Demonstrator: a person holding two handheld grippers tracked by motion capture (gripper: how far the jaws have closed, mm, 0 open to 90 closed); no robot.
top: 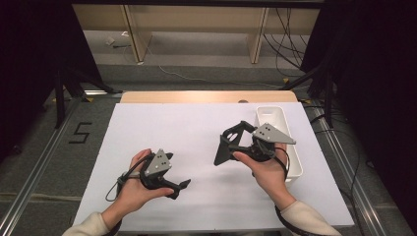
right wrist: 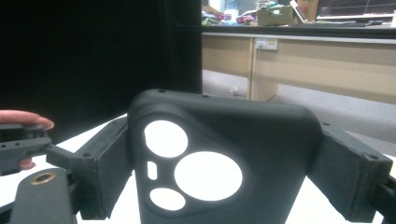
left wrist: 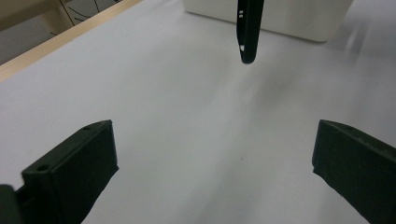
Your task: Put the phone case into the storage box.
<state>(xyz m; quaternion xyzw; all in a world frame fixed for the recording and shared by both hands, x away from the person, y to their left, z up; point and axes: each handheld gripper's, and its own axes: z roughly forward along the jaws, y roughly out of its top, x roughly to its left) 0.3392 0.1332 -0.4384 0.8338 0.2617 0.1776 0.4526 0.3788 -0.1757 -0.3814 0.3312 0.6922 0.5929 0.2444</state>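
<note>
A black phone case (right wrist: 224, 158) with round camera cut-outs stands upright between my right gripper's (right wrist: 224, 172) jaws, which are shut on its two side edges. In the high view my right gripper (top: 228, 145) holds the case (top: 220, 151) above the white mat, right of centre. The left gripper view shows the case (left wrist: 247, 32) edge-on, hanging over the mat ahead. My left gripper (top: 179, 169) is low over the mat near the front left. Its jaws stand wide open around bare mat, as the left gripper view (left wrist: 215, 158) shows.
A white mat (top: 187, 128) covers the table. A long white tray (top: 295, 157) lies along its right side, just behind my right hand, and appears in the left gripper view as the tray (left wrist: 289, 18) past the case. The wooden table edge (top: 206, 97) runs along the back.
</note>
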